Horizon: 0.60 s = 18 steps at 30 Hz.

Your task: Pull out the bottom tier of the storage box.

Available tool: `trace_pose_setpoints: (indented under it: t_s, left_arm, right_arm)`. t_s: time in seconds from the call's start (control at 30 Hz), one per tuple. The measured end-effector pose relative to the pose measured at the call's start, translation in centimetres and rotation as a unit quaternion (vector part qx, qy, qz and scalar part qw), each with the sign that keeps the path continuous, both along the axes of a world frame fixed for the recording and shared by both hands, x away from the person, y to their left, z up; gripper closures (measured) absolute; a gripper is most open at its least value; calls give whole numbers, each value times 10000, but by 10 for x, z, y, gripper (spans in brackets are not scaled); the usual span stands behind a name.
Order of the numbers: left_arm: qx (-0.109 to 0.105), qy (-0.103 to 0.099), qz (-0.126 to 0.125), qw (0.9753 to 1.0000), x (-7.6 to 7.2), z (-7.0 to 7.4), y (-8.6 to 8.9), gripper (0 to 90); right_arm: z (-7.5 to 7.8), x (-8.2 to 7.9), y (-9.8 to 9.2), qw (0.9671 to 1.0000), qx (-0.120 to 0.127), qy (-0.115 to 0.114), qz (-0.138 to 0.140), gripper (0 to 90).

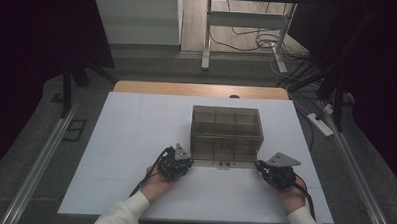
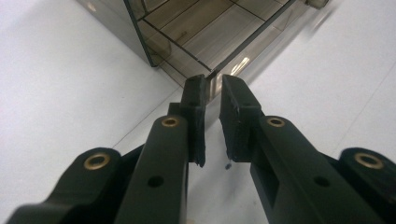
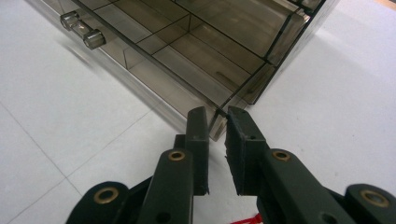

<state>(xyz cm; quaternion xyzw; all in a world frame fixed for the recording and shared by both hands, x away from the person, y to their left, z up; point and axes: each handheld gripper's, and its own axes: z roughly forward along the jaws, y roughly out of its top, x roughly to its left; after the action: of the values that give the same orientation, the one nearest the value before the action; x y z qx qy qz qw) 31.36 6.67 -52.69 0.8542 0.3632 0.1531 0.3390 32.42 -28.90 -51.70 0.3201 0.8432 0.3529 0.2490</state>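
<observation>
**Two grippers at the near corners of the smoked box**

The smoke-tinted, clear-plastic compartment box (image 1: 226, 136) sits near the middle of the white table top (image 1: 135, 155), its long front edge toward the person. The left gripper (image 1: 180, 163) is at the box's near left corner and the right gripper (image 1: 265, 170) at its near right corner. In the left gripper view, the jaws stand slightly apart with the box's thin corner edge in the gap between them; whether they already press on it I cannot tell. The right gripper view shows the same: jaws narrowly parted around the other corner.

The box looks rigid, light and glossy (so likely slippery under hard pads). Its thin walls could crack or scuff under a strong squeeze. The corners, where walls meet, are probably the stiffest hold. The two small clear round knobs (image 3: 84, 31) on the front suggest a part that may slide if the box tips.
</observation>
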Motion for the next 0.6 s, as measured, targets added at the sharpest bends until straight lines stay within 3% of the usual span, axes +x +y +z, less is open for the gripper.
trace_pose_setpoints:
  t_s: [0.6]
  left_arm:
    - [25, 0, -42, 10000, -3, 0, 1, 796]
  right_arm:
    - [1, -4, 1, 10000, -21, 55, 15, 784]
